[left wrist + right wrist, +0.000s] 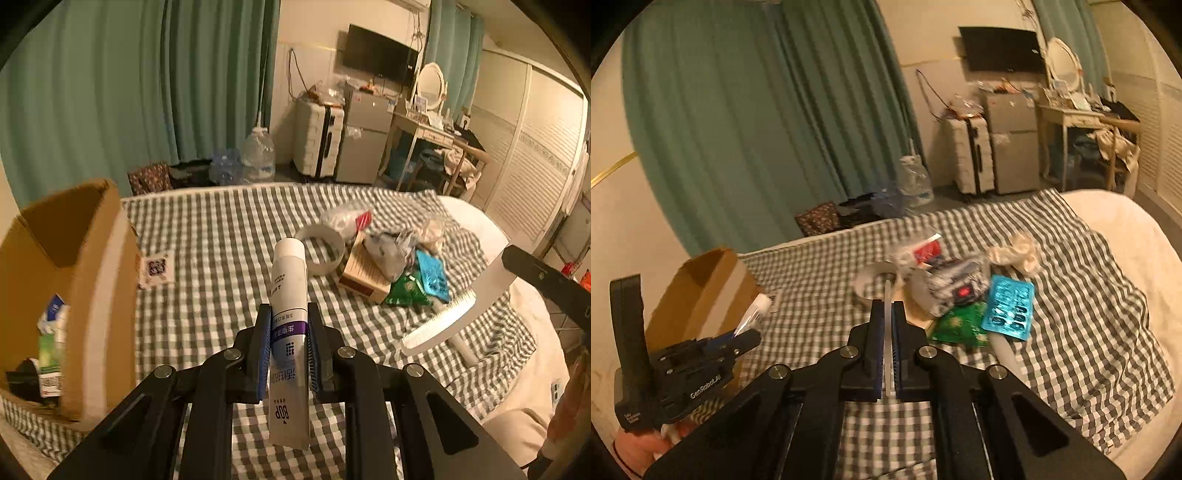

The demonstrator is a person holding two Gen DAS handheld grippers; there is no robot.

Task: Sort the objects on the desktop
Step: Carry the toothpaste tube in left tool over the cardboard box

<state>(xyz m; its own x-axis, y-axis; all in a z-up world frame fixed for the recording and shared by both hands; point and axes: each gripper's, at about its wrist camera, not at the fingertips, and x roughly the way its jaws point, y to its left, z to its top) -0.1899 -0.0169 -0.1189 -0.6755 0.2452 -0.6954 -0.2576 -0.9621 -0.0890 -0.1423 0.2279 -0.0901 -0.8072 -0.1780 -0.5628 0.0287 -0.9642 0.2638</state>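
The left gripper (287,343) clamps a toothpaste tube (289,295); the right gripper (886,347) pinches a white comb (439,325); both are above the checked cloth (221,236); next probably the cardboard box (92,266).

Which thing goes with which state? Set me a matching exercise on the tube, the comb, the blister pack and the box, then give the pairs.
Things:
1. toothpaste tube
2. white comb
3. blue blister pack
4. cardboard box

States:
A. lying beside the green packet
B. clamped in the right gripper
C. standing open on the checked cloth
D. clamped in the left gripper

Pairs: 1-D, 2-B, 3-A, 4-C
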